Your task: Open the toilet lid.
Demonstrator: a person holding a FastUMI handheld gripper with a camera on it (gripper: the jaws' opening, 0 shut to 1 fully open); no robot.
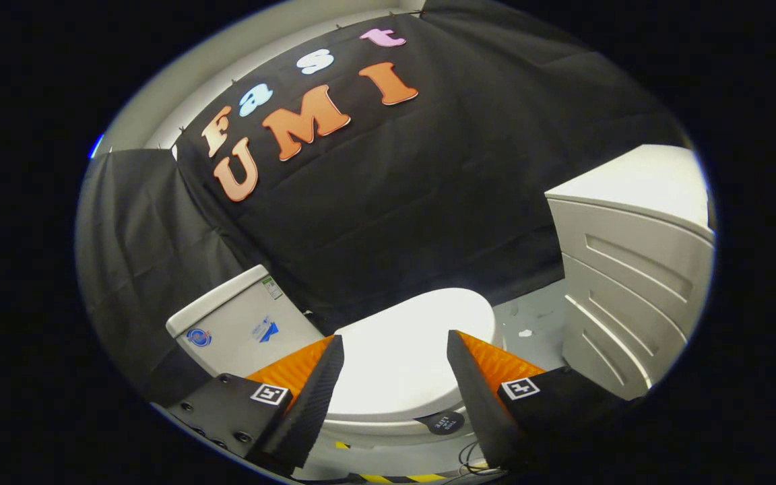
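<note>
A: Starting at the gripper (395, 367): its two fingers (314, 397) are spread wide apart, nothing between them but open air, neither one touching anything. Entry: jaws open, empty.

B: And the task's thing?

A: Toilet lid (405, 350) is down, lying flat over the bowl. It shows through the gap between the fingers and runs on a little beyond their tips. The gripper hangs above it; no contact visible.

B: Anything at the near edge?

A: Under the lid, the seat rim (388, 426) shows as a pale band. On it, close to the right finger, sits a small dark round sticker (443, 423); I leave its print unread.

B: Moving outward, left side?

A: Cistern (243, 327), white, closed by its own cover, stands behind the left finger and joins the lid's far left end. Two small stickers on its face.

B: Right side?

A: White cabinet (630, 283) with ribbed front panels, standing apart from the toilet, a strip of grey floor (536, 320) between them. A few pale specks lie on that floor.

B: Below the fingers?

A: Some thin cable (472, 461) and a yellow-and-black striped strip (395, 478) on the floor.

B: Behind all that?

A: Black cloth wall (442, 188), creased, hanging behind toilet and cabinet.
</note>
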